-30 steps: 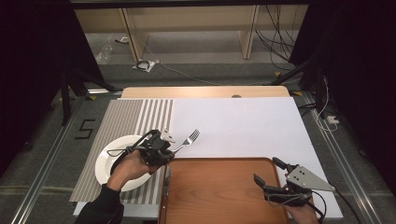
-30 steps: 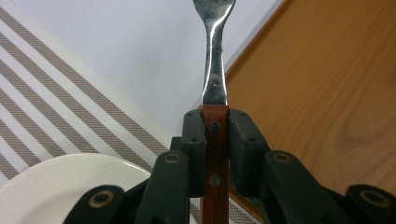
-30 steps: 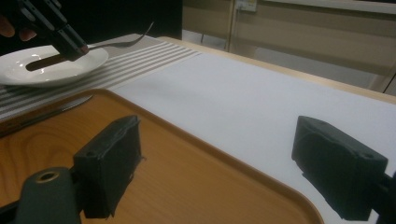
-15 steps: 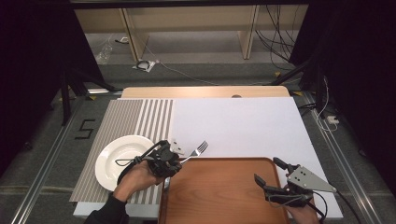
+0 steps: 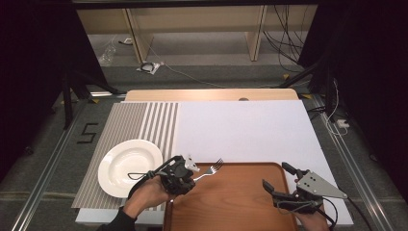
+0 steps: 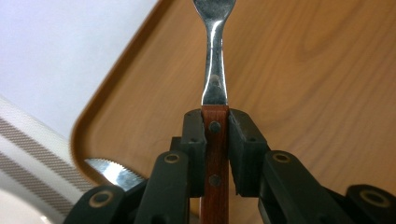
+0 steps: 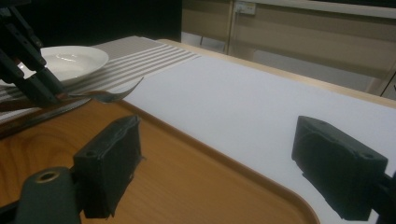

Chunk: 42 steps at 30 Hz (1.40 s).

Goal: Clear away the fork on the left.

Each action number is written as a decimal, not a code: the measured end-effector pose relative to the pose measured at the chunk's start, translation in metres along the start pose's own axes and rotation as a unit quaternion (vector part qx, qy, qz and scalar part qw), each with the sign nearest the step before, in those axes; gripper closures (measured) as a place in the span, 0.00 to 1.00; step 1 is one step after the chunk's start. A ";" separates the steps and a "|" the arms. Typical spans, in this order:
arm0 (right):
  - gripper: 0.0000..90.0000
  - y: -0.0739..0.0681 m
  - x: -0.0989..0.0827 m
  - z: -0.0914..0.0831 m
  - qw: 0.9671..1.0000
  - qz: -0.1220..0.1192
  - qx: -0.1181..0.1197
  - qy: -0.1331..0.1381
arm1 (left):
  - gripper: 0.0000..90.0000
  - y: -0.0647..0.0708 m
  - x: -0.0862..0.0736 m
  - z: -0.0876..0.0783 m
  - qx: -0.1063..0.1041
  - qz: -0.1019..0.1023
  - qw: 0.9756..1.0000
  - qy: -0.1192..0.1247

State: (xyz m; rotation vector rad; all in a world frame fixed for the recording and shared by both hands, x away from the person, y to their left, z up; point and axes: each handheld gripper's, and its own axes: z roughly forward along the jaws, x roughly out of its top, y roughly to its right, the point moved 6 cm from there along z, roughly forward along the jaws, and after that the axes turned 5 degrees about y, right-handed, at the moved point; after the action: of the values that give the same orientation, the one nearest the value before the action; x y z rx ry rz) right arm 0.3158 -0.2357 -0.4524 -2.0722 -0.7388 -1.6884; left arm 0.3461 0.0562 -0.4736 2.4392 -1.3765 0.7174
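Left gripper clamps the fork by its wooden handle, tines projecting over the tray's left rim; right gripper gapes wide, empty.

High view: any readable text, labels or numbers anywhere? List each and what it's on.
"5": dark mark on the grey floor left of the table.
No text can be made out on the plate, fork, tray or either gripper.

Fork in left tool, now over tray.
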 end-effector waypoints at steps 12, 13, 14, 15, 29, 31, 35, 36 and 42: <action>0.18 0.000 0.000 0.000 1.000 0.000 0.000 0.000 | 0.86 0.025 -0.002 0.009 -0.023 0.011 1.000 -0.014; 0.18 -0.001 0.000 0.000 1.000 0.000 0.000 0.000 | 0.86 0.027 -0.003 0.009 -0.025 0.010 1.000 -0.014; 0.18 -0.001 0.000 0.000 1.000 0.000 0.000 0.000 | 0.86 0.028 -0.003 0.010 -0.028 0.007 0.999 -0.014; 0.18 -0.001 0.000 0.000 1.000 0.001 0.001 0.001 | 0.86 0.030 -0.005 0.010 -0.030 0.007 0.999 -0.016; 0.18 -0.001 0.000 0.000 1.000 0.001 0.001 0.000 | 0.86 0.052 -0.017 0.018 -0.053 0.005 0.998 -0.037; 0.18 -0.001 0.000 0.000 1.000 0.001 0.001 0.000 | 0.86 0.054 -0.019 0.020 -0.056 0.005 0.998 -0.041; 0.18 -0.001 0.000 0.000 1.000 0.002 0.001 -0.001 | 0.86 0.059 -0.021 0.021 -0.061 0.004 0.997 -0.044; 0.18 -0.001 0.000 0.001 1.000 0.002 0.001 -0.001 | 0.86 0.060 -0.022 0.021 -0.061 0.003 0.997 -0.045; 0.18 -0.001 0.000 0.000 1.000 0.001 0.001 0.000 | 0.86 0.065 -0.025 0.021 -0.064 0.006 0.997 -0.047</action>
State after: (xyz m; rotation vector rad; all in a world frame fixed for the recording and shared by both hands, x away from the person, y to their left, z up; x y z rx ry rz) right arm 0.3154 -0.2346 -0.4526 -2.0719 -0.7367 -1.6857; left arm 0.2862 0.0312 -0.5066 2.3924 -1.4268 0.5070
